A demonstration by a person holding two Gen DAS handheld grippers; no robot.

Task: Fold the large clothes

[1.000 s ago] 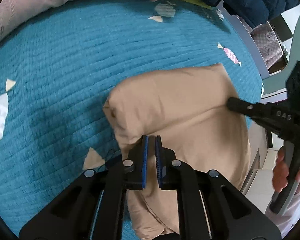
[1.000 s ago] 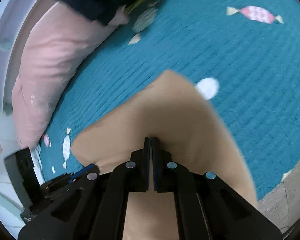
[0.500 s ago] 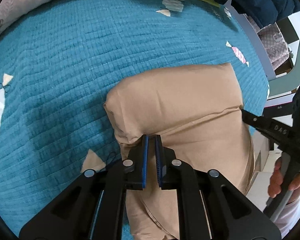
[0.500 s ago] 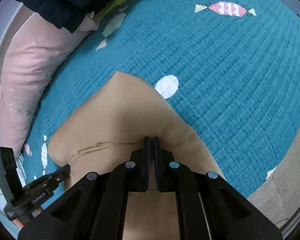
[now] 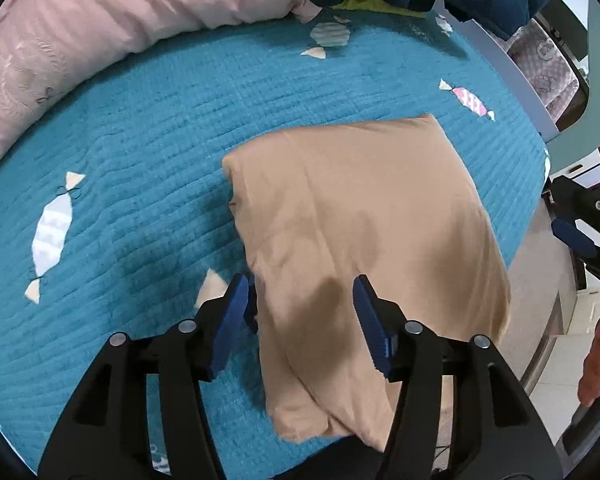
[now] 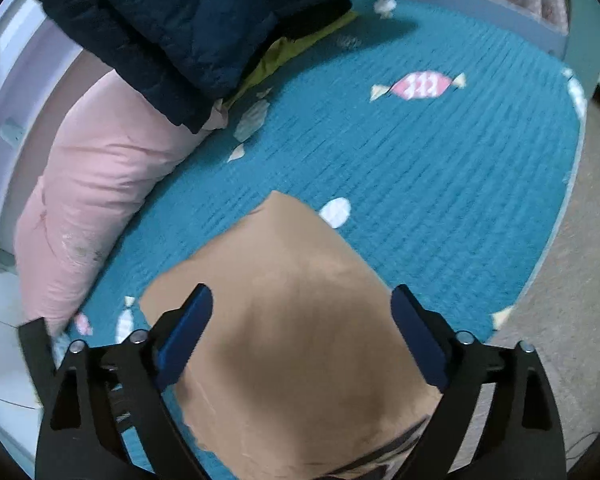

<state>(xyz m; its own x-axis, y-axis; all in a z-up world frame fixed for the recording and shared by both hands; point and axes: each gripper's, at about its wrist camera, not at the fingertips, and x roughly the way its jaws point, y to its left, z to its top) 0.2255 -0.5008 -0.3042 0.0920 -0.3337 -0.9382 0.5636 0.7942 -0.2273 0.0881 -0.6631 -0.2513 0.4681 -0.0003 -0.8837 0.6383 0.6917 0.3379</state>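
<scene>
Pillow [image 5: 100, 20], jacket [image 6: 188, 20] beside garment [image 5: 360, 232]

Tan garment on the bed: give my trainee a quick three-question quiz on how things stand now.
1. True or false: both tongs, left and right, are open.
2. What does the tan garment lie on? A) pink pillow B) teal quilt C) floor
3. Fill in: the garment lies ____, released by both tongs.

Key: 1 true; 2 B, the teal quilt, with the pink pillow at its far edge; 3 folded.
</scene>
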